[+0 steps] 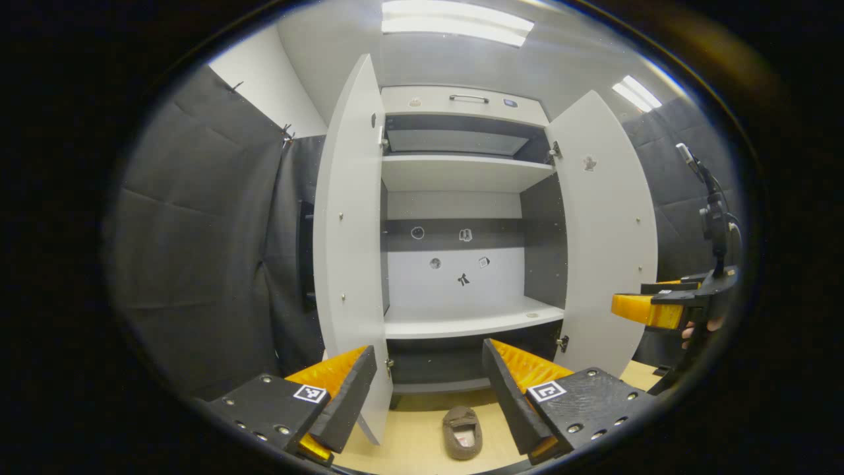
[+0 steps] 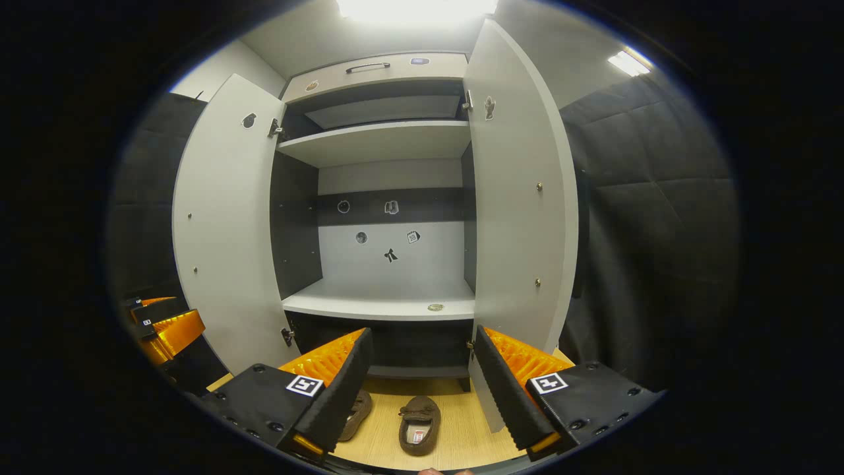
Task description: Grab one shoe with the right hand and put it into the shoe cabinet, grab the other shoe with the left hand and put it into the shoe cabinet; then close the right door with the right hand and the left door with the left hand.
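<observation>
The white shoe cabinet [image 1: 461, 175] [image 2: 379, 142] stands ahead with both doors swung wide. Its left door [image 1: 346, 231] [image 2: 221, 231] and right door [image 1: 610, 231] [image 2: 521, 198] flank bare shelves. Two brown slippers lie on the wooden floor in front of it: one [image 1: 462, 432] [image 2: 419, 424] in full view, the other [image 2: 358, 412] half hidden behind a finger. My left gripper [image 1: 428, 396] is open above the floor, holding nothing. My right gripper [image 2: 419, 389] is open over the slippers; it also appears at the right edge [image 1: 649, 310], held by a hand.
Dark padded cloth walls close in on both sides of the cabinet. A camera stand [image 1: 712, 218] rises at the right. The left gripper [image 2: 161, 326] appears at the lower left of the right gripper view. A small round disc [image 2: 435, 307] lies on the middle shelf.
</observation>
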The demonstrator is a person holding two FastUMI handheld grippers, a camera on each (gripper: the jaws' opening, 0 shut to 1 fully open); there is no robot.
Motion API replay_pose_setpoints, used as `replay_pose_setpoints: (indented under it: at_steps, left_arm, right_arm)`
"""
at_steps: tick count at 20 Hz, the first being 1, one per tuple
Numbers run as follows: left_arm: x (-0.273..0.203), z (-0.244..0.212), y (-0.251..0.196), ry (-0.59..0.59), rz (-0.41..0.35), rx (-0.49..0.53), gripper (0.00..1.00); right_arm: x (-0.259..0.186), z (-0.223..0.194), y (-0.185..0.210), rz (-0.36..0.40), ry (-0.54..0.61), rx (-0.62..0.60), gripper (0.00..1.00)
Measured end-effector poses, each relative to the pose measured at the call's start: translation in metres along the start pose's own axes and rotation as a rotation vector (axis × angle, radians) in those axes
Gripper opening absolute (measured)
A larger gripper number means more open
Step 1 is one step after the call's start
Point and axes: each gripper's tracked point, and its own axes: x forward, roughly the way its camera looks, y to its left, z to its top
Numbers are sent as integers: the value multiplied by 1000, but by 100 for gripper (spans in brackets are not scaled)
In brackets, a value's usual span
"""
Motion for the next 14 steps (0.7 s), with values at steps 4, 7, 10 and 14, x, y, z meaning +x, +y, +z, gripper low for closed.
replay_pose_setpoints:
  at_steps: [4, 7, 10, 14]
  left_arm:
    - [-4, -2, 3, 4, 10, -6, 100]
    - [-5, -1, 4, 0, 15, -8, 100]
    - [-9, -5, 7, 9, 23, -8, 94]
    - [-8, -7, 12, 21, 25, -23, 94]
  right_arm:
    - [1, 0, 5, 16, 17, -24, 98]
    - [5, 2, 12, 42, 32, -6, 93]
    - [11, 2, 17, 60, 51, 11, 98]
    - [18, -9, 26, 86, 121, -14, 98]
